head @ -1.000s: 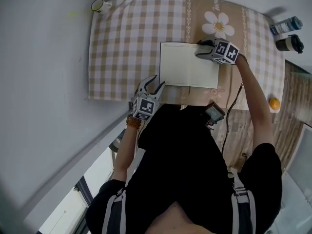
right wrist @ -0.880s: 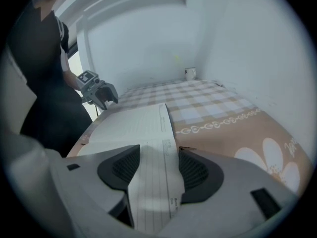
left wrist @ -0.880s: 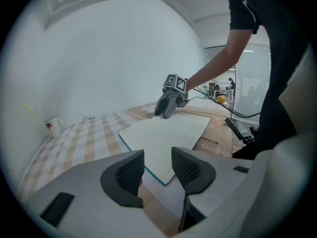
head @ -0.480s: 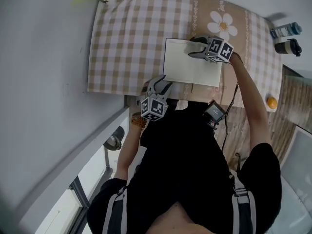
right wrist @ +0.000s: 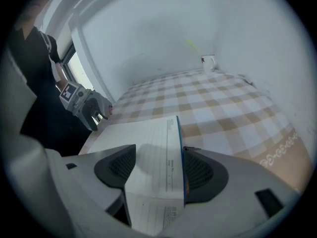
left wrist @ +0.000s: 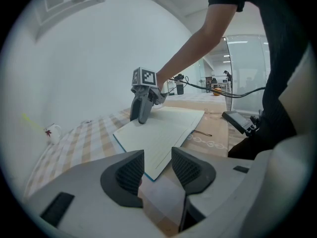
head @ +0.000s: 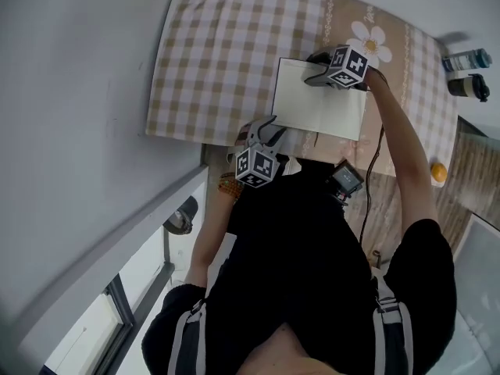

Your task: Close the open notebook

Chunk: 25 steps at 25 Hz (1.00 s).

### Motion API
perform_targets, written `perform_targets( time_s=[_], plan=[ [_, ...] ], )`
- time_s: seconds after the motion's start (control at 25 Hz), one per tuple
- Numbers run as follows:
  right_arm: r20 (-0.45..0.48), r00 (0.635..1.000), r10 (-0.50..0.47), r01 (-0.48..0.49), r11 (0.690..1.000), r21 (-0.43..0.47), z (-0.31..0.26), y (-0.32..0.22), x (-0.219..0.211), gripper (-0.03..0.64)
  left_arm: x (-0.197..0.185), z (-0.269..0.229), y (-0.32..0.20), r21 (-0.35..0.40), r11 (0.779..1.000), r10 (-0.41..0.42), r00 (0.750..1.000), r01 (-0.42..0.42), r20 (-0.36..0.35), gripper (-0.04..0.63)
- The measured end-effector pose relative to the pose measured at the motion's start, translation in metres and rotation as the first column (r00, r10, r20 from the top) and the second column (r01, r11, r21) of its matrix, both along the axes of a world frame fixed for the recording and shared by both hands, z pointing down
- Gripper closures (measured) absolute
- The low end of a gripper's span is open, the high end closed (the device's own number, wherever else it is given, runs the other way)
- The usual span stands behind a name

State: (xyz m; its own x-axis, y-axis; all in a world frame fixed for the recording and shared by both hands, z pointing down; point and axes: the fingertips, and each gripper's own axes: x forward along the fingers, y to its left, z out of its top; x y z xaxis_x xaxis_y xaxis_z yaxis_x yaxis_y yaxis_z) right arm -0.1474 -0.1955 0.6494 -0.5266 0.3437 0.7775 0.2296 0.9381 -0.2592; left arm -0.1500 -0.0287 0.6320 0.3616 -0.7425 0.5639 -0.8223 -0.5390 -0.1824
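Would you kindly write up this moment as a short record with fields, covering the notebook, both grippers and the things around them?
notebook: open, lined pages up, lying on the checked cloth
right gripper: at the notebook's far edge; jaws apart, have just been opening; page edge between them, not clamped
left gripper: open, empty, just short of the notebook's near corner
mug: at the cloth's far corner, away from both grippers
task state: notebook not yet closed
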Motion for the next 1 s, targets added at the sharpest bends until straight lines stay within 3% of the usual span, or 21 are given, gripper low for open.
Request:
perform_targets(
  time_s=[0.12,0.24,0.36,0.48,0.56,0.6,0.64,0.76,0.84,1.0],
  plan=[
    [0.013,1.0,0.001,-0.001,1.0,-0.019,-0.004,0.002,-0.002,0.309,0.0,0.008,0.001,-0.018,1.0,0.01,0.999,-0.009,0.04,0.408],
    [0.083,0.996,0.022,-0.02,1.0,-0.019,-0.011,0.0,-0.005,0.382,-0.003,0.007,0.002,-0.023,1.0,-0.012,0.999,0.013,0.032,0.408],
    [0.174,0.982,0.074,-0.064,0.996,-0.058,-0.015,0.001,-0.004,0.397,-0.021,-0.004,0.003,-0.048,0.991,-0.13,0.984,0.125,-0.119,0.408],
    [0.251,0.958,0.14,-0.109,0.985,-0.133,-0.019,-0.002,-0.002,0.417,-0.046,-0.014,-0.001,-0.127,0.966,-0.252,0.921,0.224,-0.297,0.408],
    [0.278,0.945,0.171,-0.128,0.978,-0.166,-0.023,-0.006,-0.002,0.425,-0.056,-0.018,-0.003,-0.18,0.956,-0.285,0.89,0.234,-0.357,0.408],
    [0.274,0.947,0.167,-0.124,0.978,-0.166,-0.023,-0.006,0.0,0.425,-0.057,-0.019,-0.002,-0.194,0.953,-0.289,0.886,0.231,-0.364,0.408],
    [0.252,0.958,0.136,-0.103,0.985,-0.14,-0.02,-0.004,0.002,0.424,-0.058,-0.019,-0.001,-0.199,0.954,-0.284,0.891,0.225,-0.353,0.408],
    [0.107,0.992,-0.066,0.06,0.997,0.051,-0.004,0.011,0.016,0.202,-0.055,-0.018,0.007,-0.176,0.963,-0.247,0.926,0.202,-0.287,0.408],
    [0.058,0.99,-0.126,0.119,0.987,0.104,-0.001,0.021,0.02,0.079,-0.049,-0.019,0.009,-0.147,0.971,-0.218,0.945,0.186,-0.242,0.408],
    [0.088,0.996,0.004,-0.002,1.0,-0.022,-0.001,0.013,0.015,0.087,-0.026,-0.012,0.01,-0.08,0.989,-0.133,0.986,0.125,-0.099,0.408]
  ],
)
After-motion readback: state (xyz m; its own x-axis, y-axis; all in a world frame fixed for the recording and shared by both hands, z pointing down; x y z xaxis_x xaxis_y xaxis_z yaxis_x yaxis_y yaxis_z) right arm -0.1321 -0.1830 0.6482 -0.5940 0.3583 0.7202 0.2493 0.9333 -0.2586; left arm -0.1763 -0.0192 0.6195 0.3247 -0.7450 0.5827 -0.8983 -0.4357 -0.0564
